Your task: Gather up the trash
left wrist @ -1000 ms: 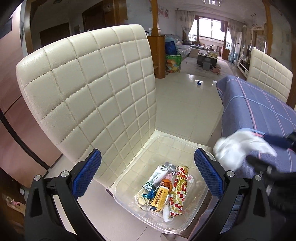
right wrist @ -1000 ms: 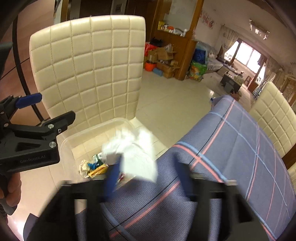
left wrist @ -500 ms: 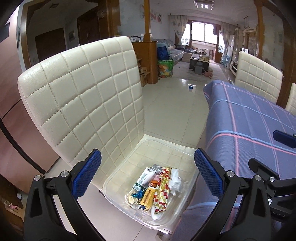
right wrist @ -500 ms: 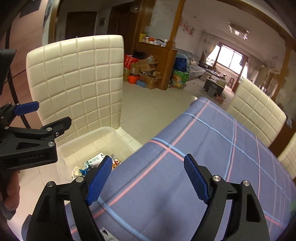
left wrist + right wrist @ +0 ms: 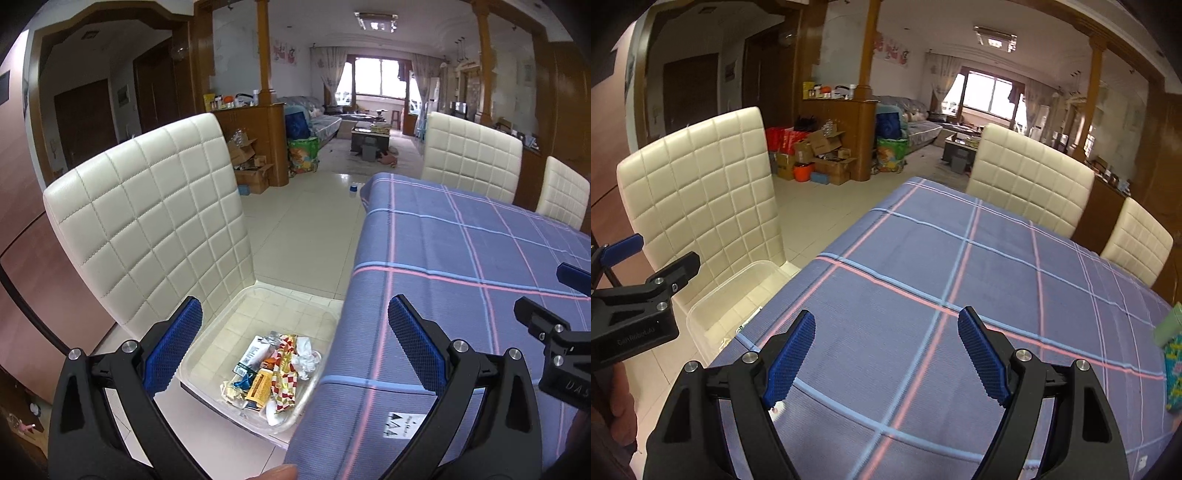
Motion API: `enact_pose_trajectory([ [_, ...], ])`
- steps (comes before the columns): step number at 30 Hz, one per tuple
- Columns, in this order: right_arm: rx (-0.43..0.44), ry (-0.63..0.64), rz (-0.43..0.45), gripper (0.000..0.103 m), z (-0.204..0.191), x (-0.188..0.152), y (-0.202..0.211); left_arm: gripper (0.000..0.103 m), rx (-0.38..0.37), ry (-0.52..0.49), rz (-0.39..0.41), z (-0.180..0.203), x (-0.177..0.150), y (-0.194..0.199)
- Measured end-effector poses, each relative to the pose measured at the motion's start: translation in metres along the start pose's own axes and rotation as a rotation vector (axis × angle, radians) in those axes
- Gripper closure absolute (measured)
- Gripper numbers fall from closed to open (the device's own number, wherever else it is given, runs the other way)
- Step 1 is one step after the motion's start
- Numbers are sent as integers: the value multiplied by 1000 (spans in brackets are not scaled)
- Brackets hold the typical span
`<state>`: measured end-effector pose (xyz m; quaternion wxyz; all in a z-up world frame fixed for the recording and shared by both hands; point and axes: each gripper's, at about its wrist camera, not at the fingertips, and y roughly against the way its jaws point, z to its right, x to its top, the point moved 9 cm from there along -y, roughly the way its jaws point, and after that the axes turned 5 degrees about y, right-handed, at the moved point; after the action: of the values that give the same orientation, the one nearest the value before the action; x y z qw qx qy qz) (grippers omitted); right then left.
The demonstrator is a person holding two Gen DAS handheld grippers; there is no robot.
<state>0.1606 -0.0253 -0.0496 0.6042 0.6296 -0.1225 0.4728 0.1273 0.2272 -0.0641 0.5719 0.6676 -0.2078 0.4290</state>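
Change since earlier: crumpled white tissue that was hanging between the right gripper's pads a second ago is now lying in the clear plastic bin among the wrappers; both views are now taking in far more of the table than before.
Right gripper: its jaws are standing wide apart with nothing between them, hovering over the blue plaid tablecloth; in the left wrist view it is showing only as black parts at the right edge.
Left gripper: its jaws are likewise gaping wide and holding nothing, pointing down over the near table corner and the bin.
Trash: snack wrappers and the tissue are sitting together in the bin's near half, seen between the left gripper's blue pads but well below them, touching neither.
Bin: it is resting on the seat of the cream quilted chair, just beside the hanging edge of the tablecloth; from the right wrist view only its far end is showing, left of the right jaws.
Table edge: a green patterned object is peeking in at the far right, too cut off to identify.
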Motion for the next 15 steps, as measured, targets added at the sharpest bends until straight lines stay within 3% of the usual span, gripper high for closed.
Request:
enact_pose_trajectory([
  [15,-45,-79,21,25,42,-15,26,4,-52,-61,11,38,-2,18],
])
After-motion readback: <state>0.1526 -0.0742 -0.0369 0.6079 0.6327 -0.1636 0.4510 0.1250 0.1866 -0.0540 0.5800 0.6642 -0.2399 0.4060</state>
